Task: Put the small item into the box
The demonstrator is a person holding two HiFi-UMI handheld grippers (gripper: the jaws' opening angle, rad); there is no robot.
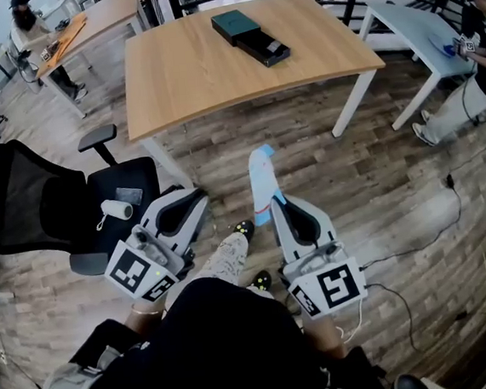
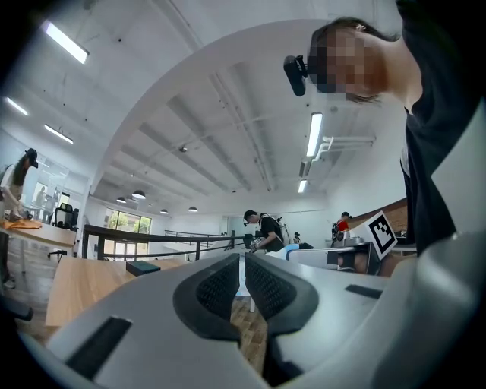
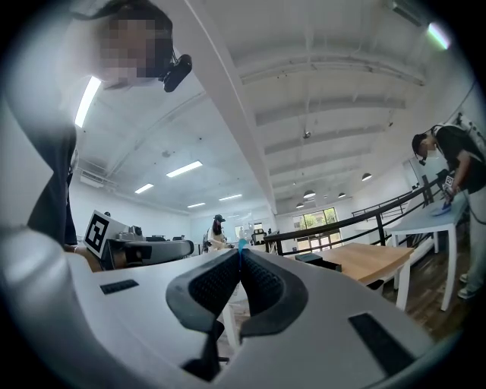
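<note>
While the right gripper (image 1: 275,203) pinches the small item (image 1: 263,177) at lower centre of the head view, jaws closed on its lower end, the white-and-blue strip sticks out past the fingertips. Beside it the left gripper (image 1: 197,201) holds nothing, jaws nearly together. At upper centre, the dark box (image 1: 249,36) lies on the wooden table (image 1: 180,76), well apart from both.

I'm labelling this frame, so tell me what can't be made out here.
Small item: head view, too small to identify; right gripper view shows only a blue tip between the right gripper's jaws.
Box: head view, far off, inside too small to see.
White roll-like thing on the office chair: head view, too small to name.
</note>
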